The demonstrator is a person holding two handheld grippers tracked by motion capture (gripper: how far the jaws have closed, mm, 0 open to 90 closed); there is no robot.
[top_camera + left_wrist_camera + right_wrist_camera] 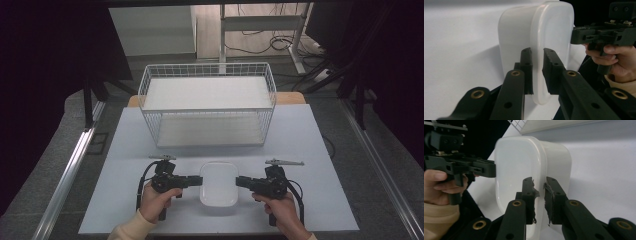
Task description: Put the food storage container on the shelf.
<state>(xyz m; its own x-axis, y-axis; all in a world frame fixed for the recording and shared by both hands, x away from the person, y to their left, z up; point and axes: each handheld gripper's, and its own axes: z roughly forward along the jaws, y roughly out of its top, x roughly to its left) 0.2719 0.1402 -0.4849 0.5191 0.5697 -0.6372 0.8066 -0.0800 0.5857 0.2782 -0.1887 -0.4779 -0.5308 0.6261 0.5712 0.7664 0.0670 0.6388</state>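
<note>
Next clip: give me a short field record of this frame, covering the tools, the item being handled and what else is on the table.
item: white tray, near edge of the table
left tool: shut on the tray's left rim
right tool: shut on the tray's right rim
tray contents: none visible
behind tray: white wire basket, apart from it

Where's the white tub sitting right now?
In the high view the white tub sits near the front middle of the table, between the left gripper and right gripper, each clamped on a side rim, in front of the wire basket.
</note>
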